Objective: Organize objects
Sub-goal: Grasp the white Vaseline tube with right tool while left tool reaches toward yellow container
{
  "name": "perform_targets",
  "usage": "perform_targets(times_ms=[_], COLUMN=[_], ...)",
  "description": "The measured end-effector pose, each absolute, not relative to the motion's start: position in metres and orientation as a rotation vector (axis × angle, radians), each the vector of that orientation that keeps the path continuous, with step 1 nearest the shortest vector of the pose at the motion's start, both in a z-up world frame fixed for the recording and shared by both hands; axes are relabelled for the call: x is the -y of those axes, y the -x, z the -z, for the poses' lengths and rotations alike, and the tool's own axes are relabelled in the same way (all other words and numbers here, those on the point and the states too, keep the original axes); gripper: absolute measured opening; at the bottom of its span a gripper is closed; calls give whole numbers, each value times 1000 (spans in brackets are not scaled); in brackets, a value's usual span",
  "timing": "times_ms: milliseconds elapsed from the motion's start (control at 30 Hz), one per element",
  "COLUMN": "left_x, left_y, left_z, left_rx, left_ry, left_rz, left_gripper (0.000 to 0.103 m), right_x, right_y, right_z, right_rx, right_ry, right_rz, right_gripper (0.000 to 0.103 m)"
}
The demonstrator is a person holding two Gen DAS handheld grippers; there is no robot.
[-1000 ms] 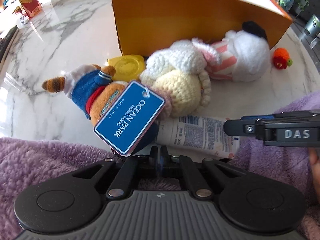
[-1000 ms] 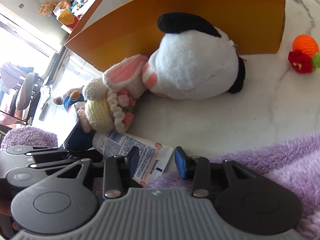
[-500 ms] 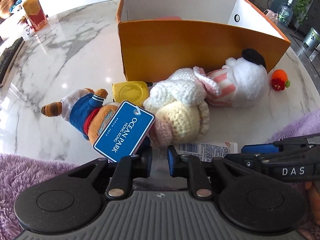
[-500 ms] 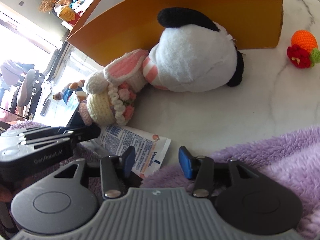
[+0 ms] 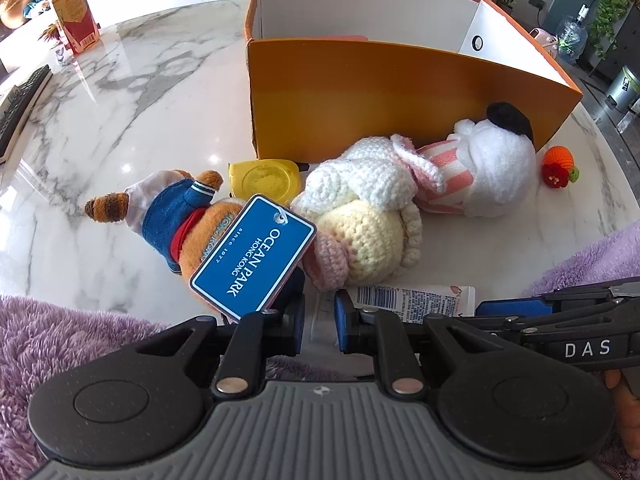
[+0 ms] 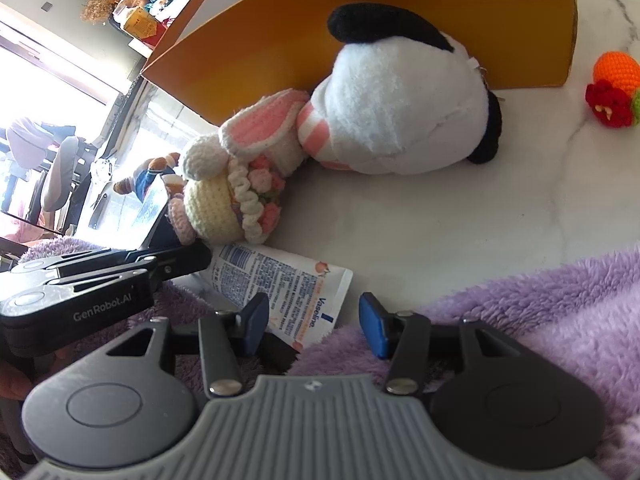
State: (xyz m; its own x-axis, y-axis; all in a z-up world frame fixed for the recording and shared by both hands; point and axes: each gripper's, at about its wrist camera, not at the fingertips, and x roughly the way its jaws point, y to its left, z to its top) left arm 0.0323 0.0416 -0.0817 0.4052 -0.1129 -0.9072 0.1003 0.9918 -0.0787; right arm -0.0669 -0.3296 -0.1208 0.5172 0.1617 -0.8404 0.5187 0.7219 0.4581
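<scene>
A white Vaseline tube point(image 5: 416, 299) lies flat at the table's near edge; it also shows in the right wrist view point(image 6: 280, 284). My left gripper point(image 5: 319, 318) has a narrow gap with the tube's cap end between the fingers. My right gripper point(image 6: 312, 322) is open, just above the tube's crimped end. Past the tube lie a crocheted bunny point(image 5: 372, 220), a white plush dog point(image 5: 488, 168), a bear with a blue Ocean Park tag point(image 5: 176, 216) and a yellow tape measure point(image 5: 264, 178). An orange open box point(image 5: 400, 96) stands behind them.
A small orange crocheted carrot point(image 5: 558, 162) lies to the right of the box. Purple fleece sleeves point(image 6: 540, 312) cover both lower corners. A red carton point(image 5: 74, 20) stands far left on the marble table point(image 5: 120, 112).
My left gripper has drawn back and up and its fingers have parted a little. My right gripper has opened slightly wider by the tube's crimped end.
</scene>
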Motion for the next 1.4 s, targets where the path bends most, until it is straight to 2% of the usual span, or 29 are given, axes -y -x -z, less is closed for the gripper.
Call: perform_targets(times_ms=[167,200,233,300,400,533,667,900,1000,1167,1367,1400], left_x=[-45,-46,-47,-50,-53,-55,-55,-63,-68,-72,-79,-81], left_y=[-31,-31,-31,-31,-30,-29,-30,-29,-28,-24,-24,-27], left_z=[82,82,82,81,81,87,85,85,85,71,34,29], left_rx=[-1146,-1146,-1146,-1149,-1161,-1196,-1192,-1190,-1186,-1158,-1076,-1066], left_ry=[22,24,27,40,38,25,33,66,84,105,111,116], left_rz=[124,118,115,114,95,67,72,91,104,162,245,253], left_gripper=[20,19,19,17,8,4,4,4,4,15,38,45], right_x=[330,329,330,331,329,326,313,289,282,283,285,287], right_y=[63,62,62,65,71,77,74,46,36,30,41,43], right_z=[125,126,126,126,117,100,78,63,64,60,43,39], right_rx=[-1020,-1016,-1014,-1008,-952,-857,-814,-846,-875,-887,-908,-911], right_ry=[-819,-826,-824,-823,-820,-854,-780,-619,-552,-523,-481,-476], right_rz=[204,204,213,242,220,149,98,71,107,118,141,148], right_gripper=[52,48,39,27,16,4,6,16,14,12,12,12])
